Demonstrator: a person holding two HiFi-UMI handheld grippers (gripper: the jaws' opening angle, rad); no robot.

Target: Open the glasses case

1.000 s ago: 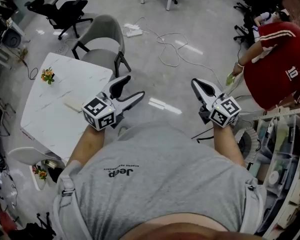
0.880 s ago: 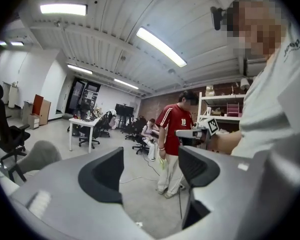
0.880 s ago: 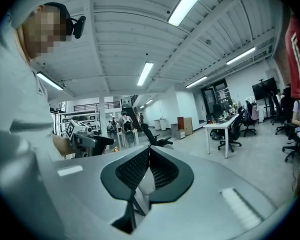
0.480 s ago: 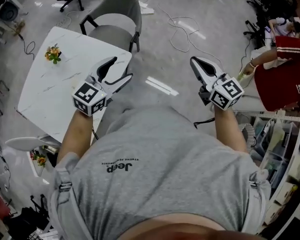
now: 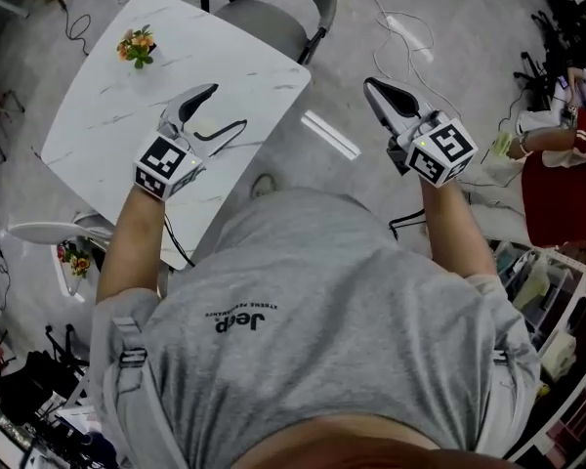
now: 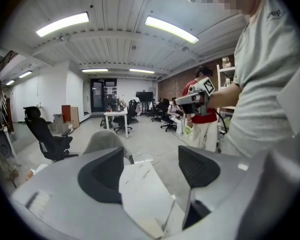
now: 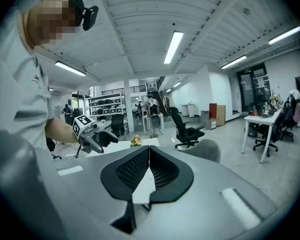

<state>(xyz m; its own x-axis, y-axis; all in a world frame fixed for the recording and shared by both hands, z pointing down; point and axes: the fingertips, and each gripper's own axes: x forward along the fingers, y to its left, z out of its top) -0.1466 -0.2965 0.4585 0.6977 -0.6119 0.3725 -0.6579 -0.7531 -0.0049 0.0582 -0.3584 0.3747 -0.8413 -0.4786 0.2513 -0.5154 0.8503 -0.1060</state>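
At the desk, grippers raised: a person in a grey T-shirt [image 5: 303, 301] stands against the near edge of a white marble desk [image 5: 107, 115] with a two-jaw gripper in each hand. The left gripper [image 5: 227, 107] hovers above the desk top just inside that edge. Its jaws are spread wide, with only bare marble showing between them, a stance that looks ready to take hold of something. The right gripper [image 5: 373, 86] hangs off the desk, over the floor [image 5: 449, 27] past the corner by the grey chair [image 5: 273, 8]. Its jaws are pressed together and empty, so it is probably a spare hand waiting its turn.

A small bunch of flowers [image 5: 137, 45] stands near the far corner. The glasses case cannot be picked out in any view. If it lies on the desk, it is most likely hidden beneath the left gripper or forearm. By the look of it, the opening has not yet begun, and the case must first be found and steadied.
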